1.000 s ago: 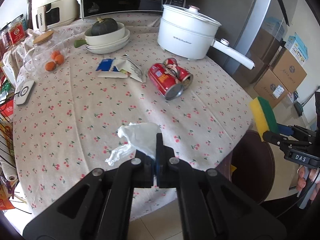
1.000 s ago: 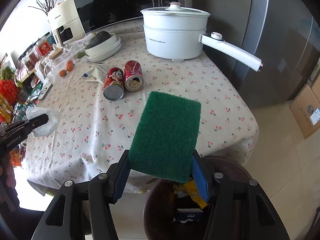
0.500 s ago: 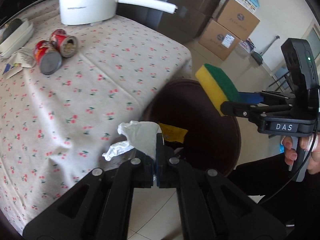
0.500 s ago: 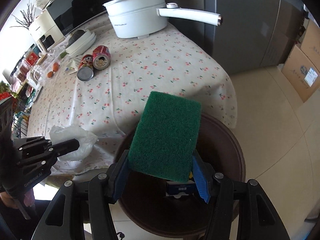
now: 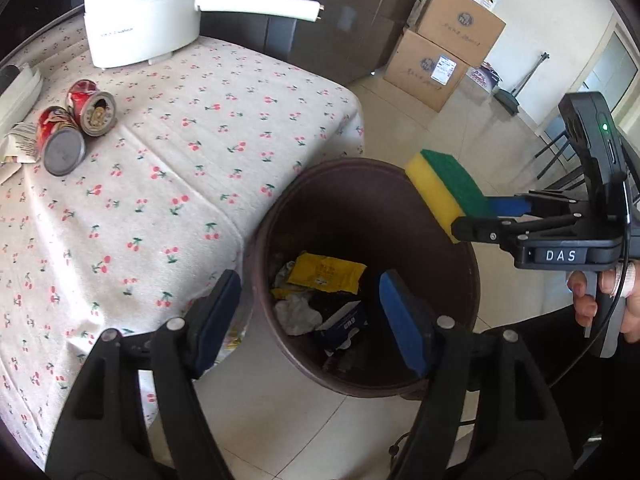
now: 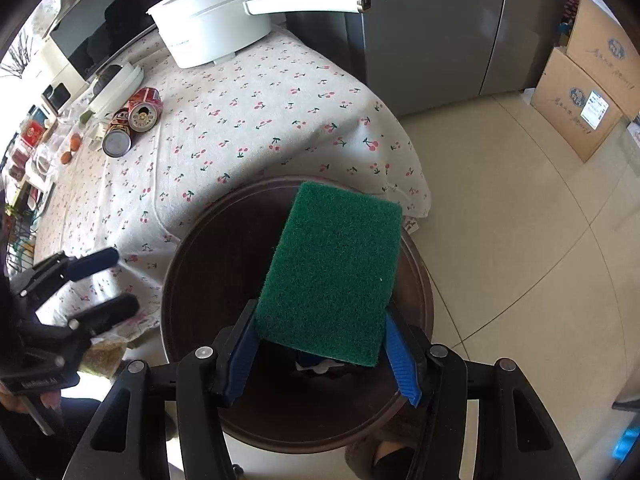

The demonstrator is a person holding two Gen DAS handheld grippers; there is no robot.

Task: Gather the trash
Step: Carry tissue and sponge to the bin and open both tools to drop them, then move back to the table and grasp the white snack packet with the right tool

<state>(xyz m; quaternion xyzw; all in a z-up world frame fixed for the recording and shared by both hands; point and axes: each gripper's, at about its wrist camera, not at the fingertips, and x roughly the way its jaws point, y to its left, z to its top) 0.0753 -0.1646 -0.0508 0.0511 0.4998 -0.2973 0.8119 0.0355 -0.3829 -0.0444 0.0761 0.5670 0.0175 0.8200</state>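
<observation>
My left gripper [image 5: 310,316] is open and empty above the dark brown trash bin [image 5: 460,248], which stands on the floor beside the table. The white crumpled tissue [image 5: 296,314] lies inside the bin with a yellow wrapper [image 5: 326,272] and a blue packet. My right gripper [image 6: 320,360] is shut on a green and yellow sponge [image 6: 332,280] and holds it over the bin [image 6: 188,264]; the sponge also shows in the left wrist view [image 5: 448,192]. Two red cans [image 5: 76,120] lie on the cherry-print tablecloth [image 5: 160,184].
A white electric pot [image 5: 144,12] with a long handle stands at the table's far side. A torn white packet [image 5: 20,140] lies left of the cans. Cardboard boxes [image 5: 444,48] are stacked on the tiled floor near a grey fridge [image 6: 432,24].
My left gripper swung from the table to over the bin, opened and let the tissue drop in. My right gripper moved with the sponge to above the bin.
</observation>
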